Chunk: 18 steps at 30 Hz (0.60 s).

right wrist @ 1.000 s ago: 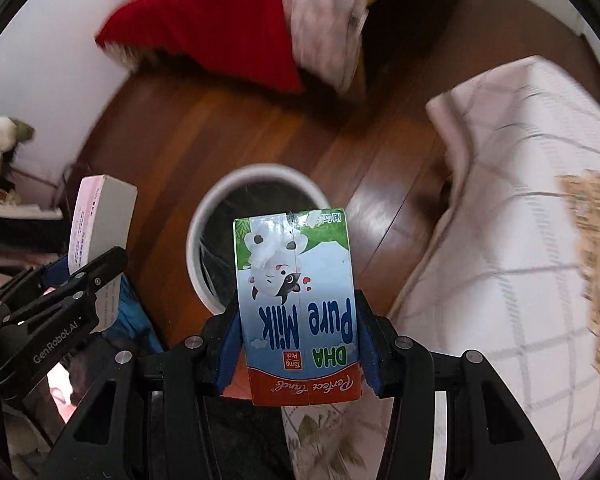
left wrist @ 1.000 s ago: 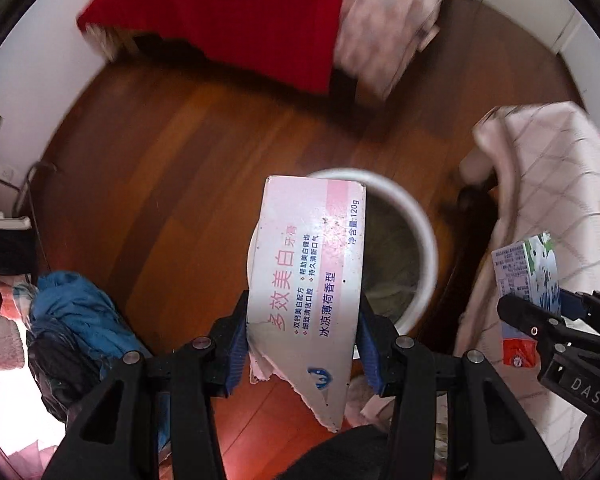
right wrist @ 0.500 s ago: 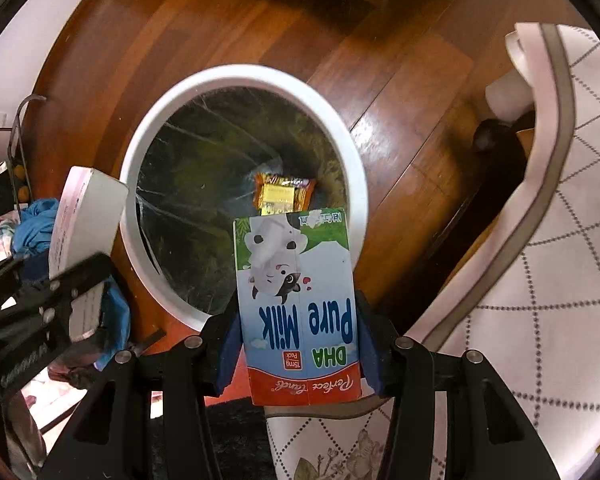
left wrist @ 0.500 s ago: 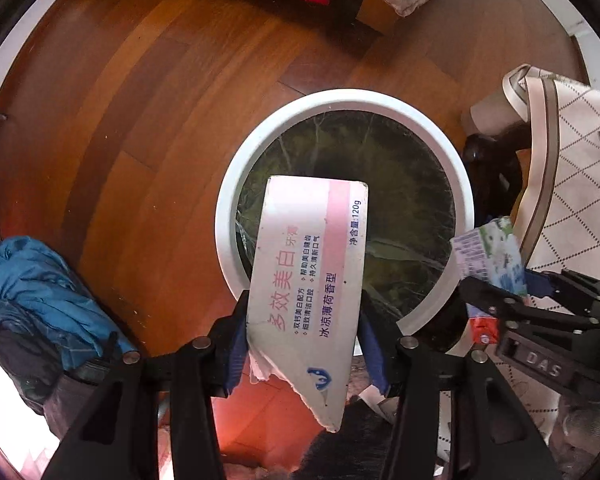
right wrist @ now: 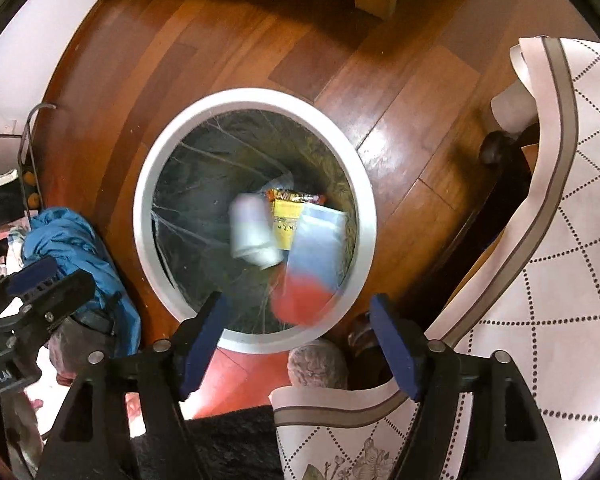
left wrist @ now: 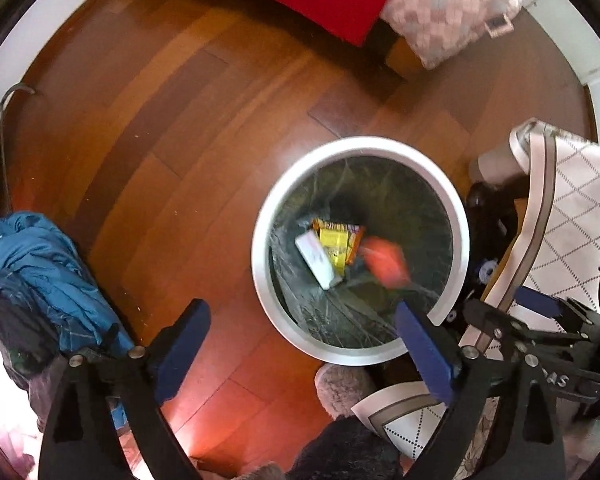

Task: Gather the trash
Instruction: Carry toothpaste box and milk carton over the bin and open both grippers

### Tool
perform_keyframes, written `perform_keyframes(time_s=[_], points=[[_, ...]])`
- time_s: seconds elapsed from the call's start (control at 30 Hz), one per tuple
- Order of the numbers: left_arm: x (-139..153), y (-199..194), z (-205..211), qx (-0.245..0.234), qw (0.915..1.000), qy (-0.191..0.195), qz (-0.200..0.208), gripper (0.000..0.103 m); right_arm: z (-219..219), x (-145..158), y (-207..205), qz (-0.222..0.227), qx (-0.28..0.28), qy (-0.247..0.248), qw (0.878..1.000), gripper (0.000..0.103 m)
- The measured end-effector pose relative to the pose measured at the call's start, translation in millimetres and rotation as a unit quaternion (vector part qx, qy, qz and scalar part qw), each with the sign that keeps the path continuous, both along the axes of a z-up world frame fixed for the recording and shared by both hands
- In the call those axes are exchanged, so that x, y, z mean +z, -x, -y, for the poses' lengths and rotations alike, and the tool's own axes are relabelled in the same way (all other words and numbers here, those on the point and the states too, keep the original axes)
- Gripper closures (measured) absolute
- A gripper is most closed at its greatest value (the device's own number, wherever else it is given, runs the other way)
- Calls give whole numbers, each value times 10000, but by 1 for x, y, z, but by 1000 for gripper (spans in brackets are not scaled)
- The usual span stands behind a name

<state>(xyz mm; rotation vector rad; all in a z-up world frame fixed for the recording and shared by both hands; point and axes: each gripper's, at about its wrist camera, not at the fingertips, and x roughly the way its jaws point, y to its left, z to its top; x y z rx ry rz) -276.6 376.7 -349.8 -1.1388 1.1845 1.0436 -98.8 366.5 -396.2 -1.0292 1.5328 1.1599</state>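
Left hand-held gripper [left wrist: 302, 340] is pointing down, jaws opening wide, nothing between its blue pads. Right hand-held gripper [right wrist: 298, 330] is likewise opening, jaws apart with nothing between the pads. Just ahead of both, the white-rimmed trash bin [right wrist: 152, 184] is standing on the wooden floor [left wrist: 172, 120]. The milk carton [right wrist: 314, 256] is showing blurred in mid-air inside the bin mouth, just ahead of the right gripper. The white toothpaste box [left wrist: 318, 258] is lying inside the bin, beside a yellow snack wrapper [left wrist: 338, 238]. Blue clothes [left wrist: 48, 276] are lying on the floor to the left gripper's left. A patterned cloth [right wrist: 560, 280] is hanging off to the right.
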Motion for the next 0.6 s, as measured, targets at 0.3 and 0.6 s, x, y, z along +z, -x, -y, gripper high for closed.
perform_keyframes(time_s=[0.3,0.6], points=[[29,11,26,90,9982,-573,-167,5,21,39,0,438,64,-595,9972,0],[67,13,65,83,9934,-1114,-258,5,54,83,6,577,90,-1072,9925,0]])
